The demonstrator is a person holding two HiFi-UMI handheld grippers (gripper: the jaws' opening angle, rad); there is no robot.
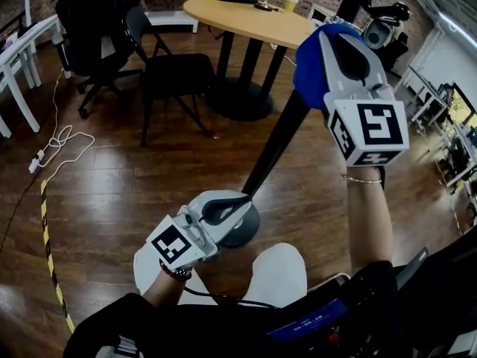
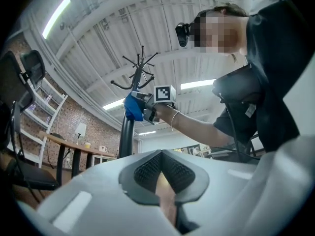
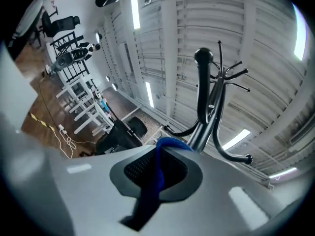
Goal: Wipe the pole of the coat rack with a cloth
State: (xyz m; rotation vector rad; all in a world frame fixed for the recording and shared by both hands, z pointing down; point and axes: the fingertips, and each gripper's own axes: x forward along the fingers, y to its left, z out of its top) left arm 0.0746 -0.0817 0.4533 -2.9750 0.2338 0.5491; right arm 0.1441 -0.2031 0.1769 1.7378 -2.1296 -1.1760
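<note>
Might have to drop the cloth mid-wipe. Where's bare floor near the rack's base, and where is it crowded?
Bare wood floor lies left of the base, between the black chair and the white cable. Another open patch lies right of the pole, toward the desks. Crowded: the table's foot behind the pole, and the base itself, where the left gripper sits.

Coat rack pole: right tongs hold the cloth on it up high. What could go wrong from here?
Tipping: the right gripper presses the blue cloth on the pole high up. The left gripper is shut beside the pole, not on it, so only the round base steadies the rack.
Snagging: curved hook arms branch off just past the cloth and could catch it.
</note>
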